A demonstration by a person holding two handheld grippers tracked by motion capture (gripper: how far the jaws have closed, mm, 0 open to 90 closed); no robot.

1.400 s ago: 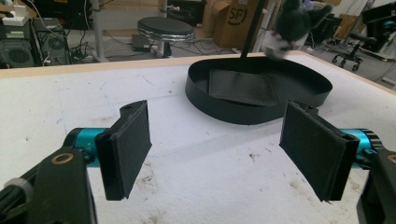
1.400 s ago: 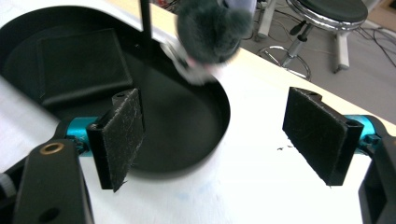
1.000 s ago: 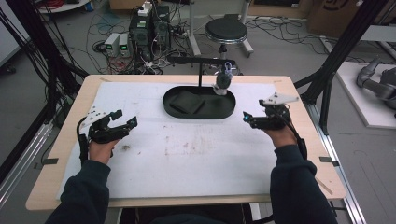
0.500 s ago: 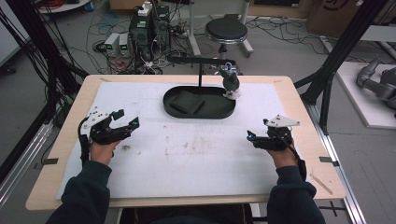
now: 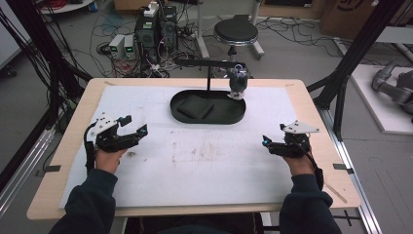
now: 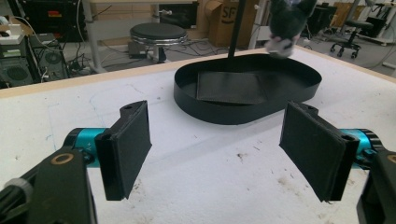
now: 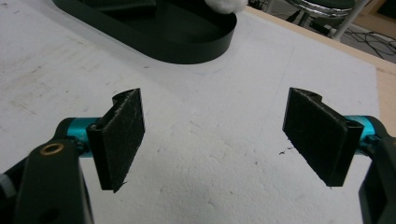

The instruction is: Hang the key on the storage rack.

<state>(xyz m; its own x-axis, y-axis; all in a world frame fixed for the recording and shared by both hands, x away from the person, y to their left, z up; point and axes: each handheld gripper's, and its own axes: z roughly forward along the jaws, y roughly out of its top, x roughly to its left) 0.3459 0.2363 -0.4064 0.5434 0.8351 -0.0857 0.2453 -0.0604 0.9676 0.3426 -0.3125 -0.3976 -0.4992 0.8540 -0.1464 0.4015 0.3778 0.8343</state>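
Both grippers sat low over the white mat, empty. My left gripper (image 5: 139, 132) had its jaws spread wide, nothing between the pads (image 6: 127, 147). Right gripper (image 5: 267, 142) the same in its own view, jaws wide apart over bare mat.

The thing I took to be in play was the small dark plush toy (image 5: 238, 82), hanging from the black stand's arm (image 5: 204, 63) over the far end of the black oval tray (image 5: 181, 115). From the left gripper it was ahead and up to the right, well apart; from the right gripper it was ahead and to the left, its white fluffy underside (image 7: 226, 5) just past the tray wall.

I judged it light and soft, likely to squash and swing when touched. I reckoned the round body was the place to pinch, squarely across the middle, not the fluffy tip. A flat dark pad (image 6: 231, 87) lay inside the tray.
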